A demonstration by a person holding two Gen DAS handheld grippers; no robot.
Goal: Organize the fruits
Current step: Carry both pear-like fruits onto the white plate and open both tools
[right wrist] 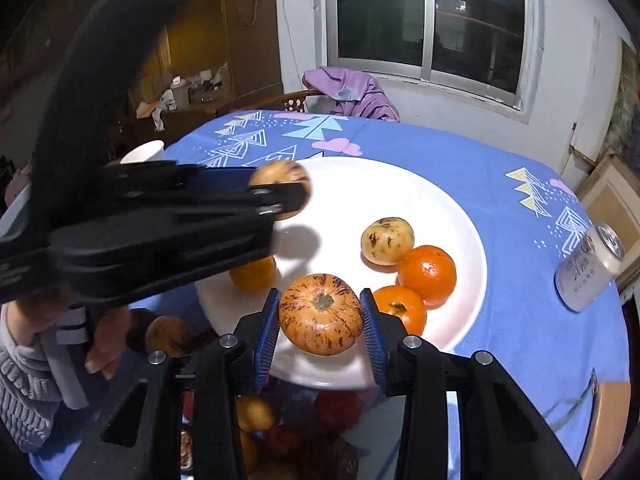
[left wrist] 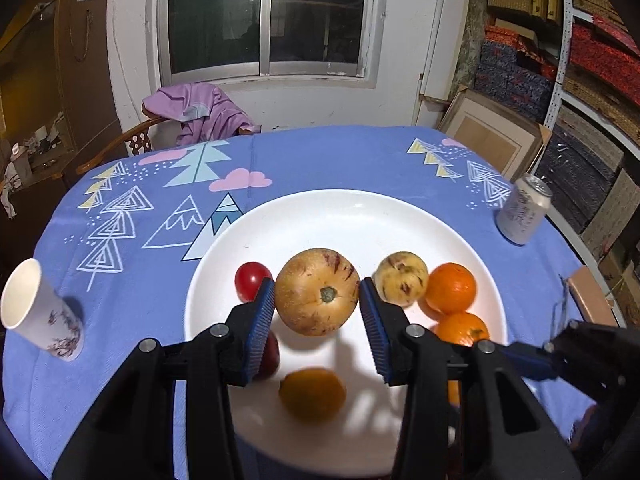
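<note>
Both grippers loaded over the white plate [left wrist: 360, 208], desk under a blue cloth.

Left gripper [left wrist: 318, 294]: fingers clenched on a pale yellow-brown round fruit [left wrist: 318, 292], held above the plate's middle, lower centre of frame.

Right gripper [right wrist: 320, 316]: fingers grasping a red-streaked fruit [right wrist: 321, 314] over the plate's near edge.

Already on the plate: small yellow fruit [right wrist: 387, 241], two oranges [right wrist: 427, 275], a tomato [left wrist: 253, 280].

Left to do, by my reading: set both down; more fruit sits in a container [right wrist: 304, 432] at bottom of frame.
</note>
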